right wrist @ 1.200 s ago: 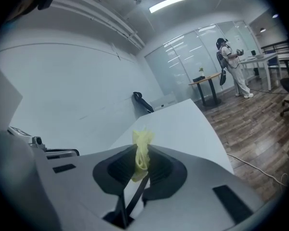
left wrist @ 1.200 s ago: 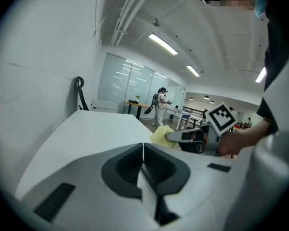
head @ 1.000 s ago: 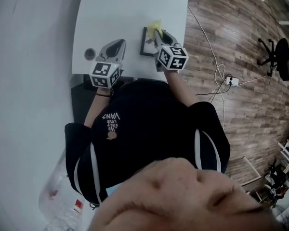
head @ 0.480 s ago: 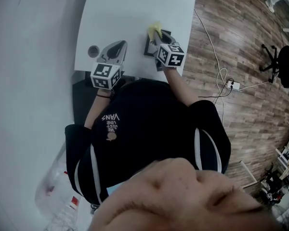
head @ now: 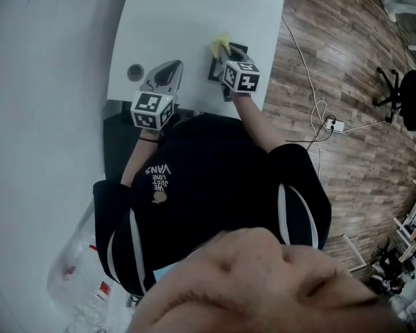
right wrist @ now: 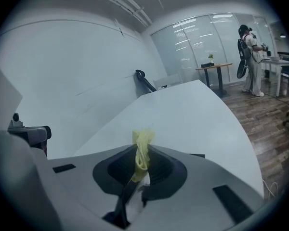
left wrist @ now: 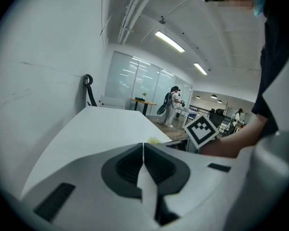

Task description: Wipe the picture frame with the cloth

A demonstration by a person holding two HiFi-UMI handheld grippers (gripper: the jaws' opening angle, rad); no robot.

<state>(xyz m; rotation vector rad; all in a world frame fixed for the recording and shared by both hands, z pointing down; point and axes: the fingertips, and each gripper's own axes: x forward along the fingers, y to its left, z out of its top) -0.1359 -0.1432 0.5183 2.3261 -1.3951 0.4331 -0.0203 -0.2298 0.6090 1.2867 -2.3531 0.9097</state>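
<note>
The dark picture frame lies flat on the white table, near its right edge. My right gripper hovers over the frame, shut on a bunched yellow cloth. In the right gripper view the cloth sticks up from between the closed jaws of that gripper, and the frame is hidden under the gripper body. My left gripper rests on the table left of the frame, shut and empty. The left gripper sees a bit of the cloth just past its tips.
A small round dark object sits on the table near the left edge, beside the left gripper. Wooden floor with a cable and power strip lies right of the table. People stand at desks far off in the room.
The right gripper has slid a little leftwards across the frame with the cloth. The left gripper has stayed put. The head view has shifted slightly.
</note>
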